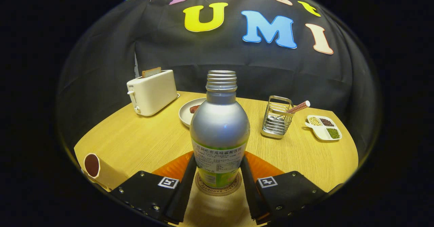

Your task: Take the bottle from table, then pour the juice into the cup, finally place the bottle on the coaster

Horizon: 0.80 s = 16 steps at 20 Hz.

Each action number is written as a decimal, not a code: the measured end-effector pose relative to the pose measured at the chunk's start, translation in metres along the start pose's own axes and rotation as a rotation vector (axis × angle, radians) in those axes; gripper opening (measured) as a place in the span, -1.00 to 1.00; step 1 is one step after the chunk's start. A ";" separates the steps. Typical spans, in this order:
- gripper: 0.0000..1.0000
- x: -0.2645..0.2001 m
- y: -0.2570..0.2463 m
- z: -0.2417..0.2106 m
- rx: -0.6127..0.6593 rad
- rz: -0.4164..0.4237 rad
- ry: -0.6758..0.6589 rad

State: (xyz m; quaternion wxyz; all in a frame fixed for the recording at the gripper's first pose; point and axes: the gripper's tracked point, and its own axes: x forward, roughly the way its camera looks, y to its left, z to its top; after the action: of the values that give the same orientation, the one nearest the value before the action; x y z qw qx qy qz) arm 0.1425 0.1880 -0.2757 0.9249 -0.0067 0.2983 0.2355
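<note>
Fingers (184, 183) flanking, apparently pressing, uncapped bottle (219, 128) upright on coaster (218, 188) near table (142, 142) front edge; gripper (218, 181) closed on it.

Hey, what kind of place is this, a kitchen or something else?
Probably a staged breakfast table in a demo booth, not a real kitchen: a cream toaster holding toast, a white divided dish of beans, and a silver capless bottle on a round cork coaster between the gripper jaws.
</note>
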 end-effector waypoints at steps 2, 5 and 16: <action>0.40 0.000 0.000 -0.003 0.004 0.001 -0.001; 0.44 0.000 0.000 -0.006 0.014 0.007 -0.007; 0.98 -0.010 -0.004 0.002 0.027 -0.021 -0.047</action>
State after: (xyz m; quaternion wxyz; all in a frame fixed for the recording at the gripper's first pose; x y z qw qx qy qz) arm 0.1379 0.1803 -0.2692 0.9341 0.0084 0.2796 0.2217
